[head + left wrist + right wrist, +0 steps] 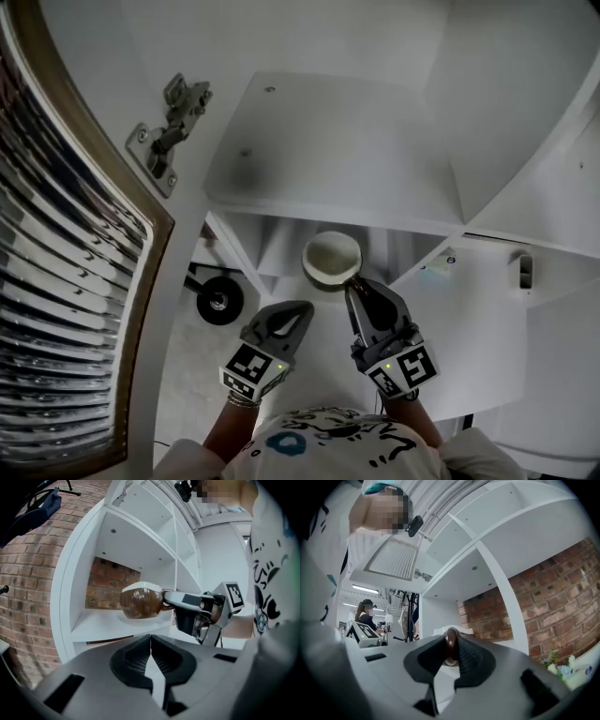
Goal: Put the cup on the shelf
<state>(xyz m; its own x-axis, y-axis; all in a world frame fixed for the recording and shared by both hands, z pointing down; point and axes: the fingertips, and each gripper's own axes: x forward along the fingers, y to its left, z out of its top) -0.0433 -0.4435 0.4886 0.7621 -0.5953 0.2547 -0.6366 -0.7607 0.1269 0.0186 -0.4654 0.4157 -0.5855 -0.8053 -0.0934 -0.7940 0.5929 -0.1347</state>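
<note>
Head view — right tool [356,287], likely gripping cup [330,259]

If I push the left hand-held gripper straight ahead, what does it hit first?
Most likely the brown cup, held by the right hand-held gripper at the shelf; depth is unclear.
</note>
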